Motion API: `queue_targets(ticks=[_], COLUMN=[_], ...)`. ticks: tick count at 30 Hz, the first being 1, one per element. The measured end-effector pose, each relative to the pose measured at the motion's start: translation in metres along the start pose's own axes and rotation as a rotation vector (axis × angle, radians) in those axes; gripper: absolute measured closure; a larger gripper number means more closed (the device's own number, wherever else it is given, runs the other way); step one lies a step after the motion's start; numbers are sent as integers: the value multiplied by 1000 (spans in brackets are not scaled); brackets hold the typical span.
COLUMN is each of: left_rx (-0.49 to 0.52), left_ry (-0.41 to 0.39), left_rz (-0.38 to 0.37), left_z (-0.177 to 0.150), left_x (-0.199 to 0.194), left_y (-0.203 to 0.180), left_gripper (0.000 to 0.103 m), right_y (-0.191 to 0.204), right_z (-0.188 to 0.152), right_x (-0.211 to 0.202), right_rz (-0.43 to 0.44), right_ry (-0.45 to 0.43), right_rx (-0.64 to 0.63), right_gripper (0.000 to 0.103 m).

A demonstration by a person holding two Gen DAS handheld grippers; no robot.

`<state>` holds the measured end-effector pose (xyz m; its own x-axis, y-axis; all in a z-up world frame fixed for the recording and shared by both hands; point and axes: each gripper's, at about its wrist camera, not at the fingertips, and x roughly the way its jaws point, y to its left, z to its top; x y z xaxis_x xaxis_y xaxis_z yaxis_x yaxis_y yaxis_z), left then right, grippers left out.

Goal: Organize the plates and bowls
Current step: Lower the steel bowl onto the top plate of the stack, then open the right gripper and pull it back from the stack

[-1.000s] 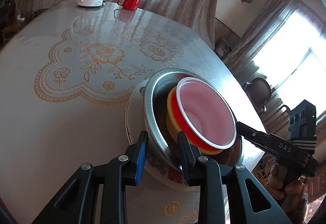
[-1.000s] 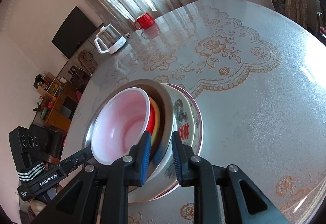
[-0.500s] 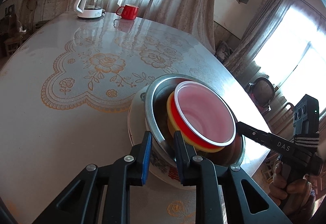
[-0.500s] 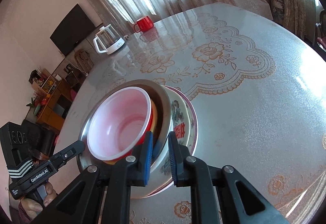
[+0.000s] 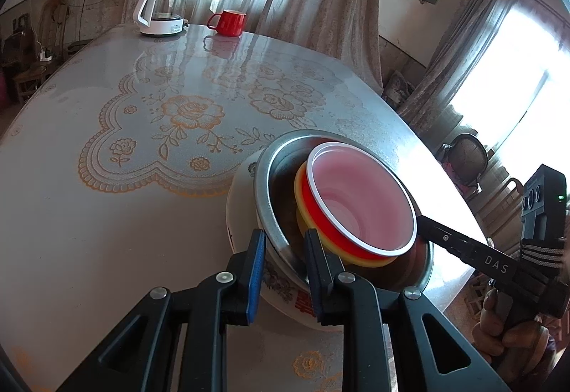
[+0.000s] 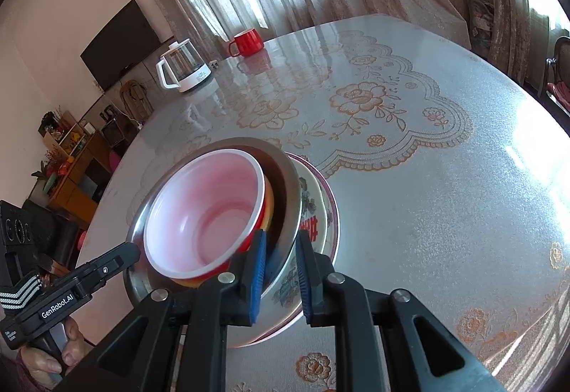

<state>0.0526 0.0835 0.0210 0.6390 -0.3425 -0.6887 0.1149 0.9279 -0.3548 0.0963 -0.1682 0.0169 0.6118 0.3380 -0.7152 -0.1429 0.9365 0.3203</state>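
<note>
A nested stack stands near the table's edge. A red bowl with a pale inside sits in a yellow bowl, inside a steel bowl, inside a floral ceramic bowl, on a pink-rimmed plate. My left gripper is shut over the near rim, one finger inside the steel bowl, the other outside the floral bowl. My right gripper clamps the opposite rim of the steel bowl and floral bowl; its jaws are opening slightly, with both rims still between the pads. Each gripper shows in the other's view, right gripper and left gripper.
A glass kettle and a red mug stand at the far side of the round table with its lace cloth. The table edge runs just behind the stack. A chair stands beyond it, a TV on the wall.
Both grippers' jaws have narrowed onto the stack's rims. The right jaws then eased apart a little. The stack and hands have barely shifted.
</note>
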Motion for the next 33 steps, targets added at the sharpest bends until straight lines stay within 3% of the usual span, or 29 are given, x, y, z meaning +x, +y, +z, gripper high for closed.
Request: queue_targets(ticks=[12, 20, 26, 28, 33], left_rx=[11, -47, -81, -91, -103], left_ry=[-12, -72, -80, -65, -46], left_rz=[-8, -37, 22, 48, 77], left_z=[-4, -4, -14, -19, -27], left_x=[-6, -30, -36, -31, -23], left_y=[0, 20, 43, 49, 55], left_gripper=[80, 80, 77, 77, 76], right_y=[11, 10, 6, 6, 21], right_z=[-8, -13, -17, -21, -30], right_x=[-7, -28, -49, -51, -51], right_rz=[-53, -3, 29, 39, -3], right_ry=[-29, -80, -123, -119, -122], right_rx=[-43, -42, -56, -58, -100], right_gripper=[83, 83, 83, 77, 75])
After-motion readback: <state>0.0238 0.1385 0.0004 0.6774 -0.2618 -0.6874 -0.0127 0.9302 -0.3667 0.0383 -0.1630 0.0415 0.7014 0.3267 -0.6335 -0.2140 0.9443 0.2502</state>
